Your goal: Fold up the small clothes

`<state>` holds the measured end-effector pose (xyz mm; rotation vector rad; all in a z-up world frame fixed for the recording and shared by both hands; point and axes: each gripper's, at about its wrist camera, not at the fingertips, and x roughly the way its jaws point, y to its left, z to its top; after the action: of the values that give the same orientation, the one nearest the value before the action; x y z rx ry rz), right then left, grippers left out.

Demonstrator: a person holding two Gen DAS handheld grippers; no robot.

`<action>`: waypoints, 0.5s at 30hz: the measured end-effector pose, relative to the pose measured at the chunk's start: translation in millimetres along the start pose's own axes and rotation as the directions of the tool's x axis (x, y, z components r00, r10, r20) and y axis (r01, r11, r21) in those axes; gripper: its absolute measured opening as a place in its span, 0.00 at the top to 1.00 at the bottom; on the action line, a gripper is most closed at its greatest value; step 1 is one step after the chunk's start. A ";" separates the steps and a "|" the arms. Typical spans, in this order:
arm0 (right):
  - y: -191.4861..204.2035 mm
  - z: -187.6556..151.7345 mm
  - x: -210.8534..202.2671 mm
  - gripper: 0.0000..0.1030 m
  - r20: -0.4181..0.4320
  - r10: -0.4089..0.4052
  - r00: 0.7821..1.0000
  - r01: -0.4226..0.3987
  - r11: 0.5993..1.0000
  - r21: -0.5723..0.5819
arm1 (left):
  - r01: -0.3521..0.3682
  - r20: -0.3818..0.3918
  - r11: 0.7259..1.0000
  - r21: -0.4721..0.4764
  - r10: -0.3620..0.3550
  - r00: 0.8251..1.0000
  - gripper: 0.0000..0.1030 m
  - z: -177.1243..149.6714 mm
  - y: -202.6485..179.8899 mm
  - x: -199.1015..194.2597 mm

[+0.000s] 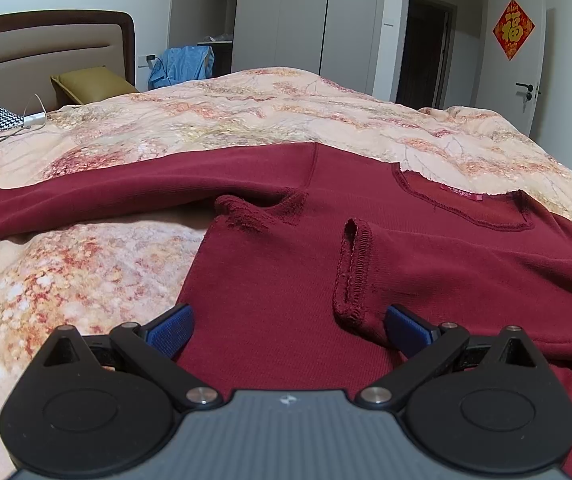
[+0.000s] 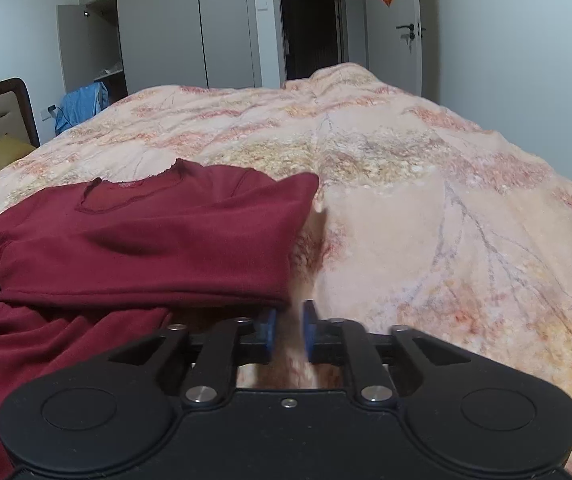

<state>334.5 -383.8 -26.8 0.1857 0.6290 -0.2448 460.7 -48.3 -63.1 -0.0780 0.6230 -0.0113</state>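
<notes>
A dark red long-sleeved top (image 1: 286, 264) lies spread on a floral quilt (image 1: 246, 120) that covers the bed. In the left wrist view, the left gripper (image 1: 288, 326) sits low over the garment with its jaws spread wide; the blue pads (image 1: 170, 330) stand well apart and hold nothing, with red fabric lying flat between them. A folded-in sleeve cuff (image 1: 352, 272) with exposed stitching lies at 1 o'clock from this gripper, just beside the right-hand pad. One sleeve (image 1: 126, 192) extends toward 10 o'clock across the quilt. The neckline (image 1: 462, 204) with a small label lies toward 2 o'clock. In the right wrist view, the right gripper (image 2: 288, 330) rests at the garment's right edge with its jaws nearly closed; a narrow gap remains between the pads, and whether any fabric is caught there cannot be determined, since the area is blurred. The top (image 2: 146, 240) lies from 9 to 12 o'clock of this gripper, its folded corner just beside the left pad. A headboard (image 1: 46, 48) and a yellow pillow (image 1: 92, 84) stand at 10 o'clock in the left view; grey wardrobes (image 1: 286, 16) stand at 12 o'clock.
</notes>
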 end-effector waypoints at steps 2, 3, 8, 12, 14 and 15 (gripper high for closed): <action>-1.7 -2.3 -12.1 0.70 0.002 0.021 1.000 -0.021 1.000 0.002 | -0.014 -0.005 1.000 0.003 0.014 1.000 0.00 7.2 -0.6 -10.4; -1.9 -4.0 -19.9 0.60 0.006 0.032 0.999 -0.032 0.999 -0.003 | -0.030 0.016 1.000 -0.002 0.030 0.999 0.00 10.3 0.2 -20.5; 2.3 -20.3 -64.0 0.25 0.009 0.110 0.994 -0.109 0.993 -0.053 | -0.014 0.060 1.000 0.002 0.014 0.998 0.00 25.7 18.4 -76.6; 9.1 -37.7 -95.2 0.08 -0.012 0.179 0.984 -0.180 0.983 -0.040 | 0.021 0.016 1.000 0.005 -0.021 1.000 0.00 22.6 51.9 -113.0; 14.1 -48.5 -109.7 0.02 -0.026 0.219 0.975 -0.219 0.975 -0.022 | 0.033 -0.020 0.999 0.004 -0.033 0.999 0.00 14.0 70.6 -128.8; 17.2 -54.4 -116.8 0.01 -0.031 0.236 0.971 -0.237 0.971 -0.015 | 0.034 -0.037 0.999 0.003 -0.034 0.999 0.00 7.8 80.2 -137.4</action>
<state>217.8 -334.4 1.8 0.2449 0.6312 -0.0063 352.6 36.9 17.1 -0.0850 0.6585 -0.0470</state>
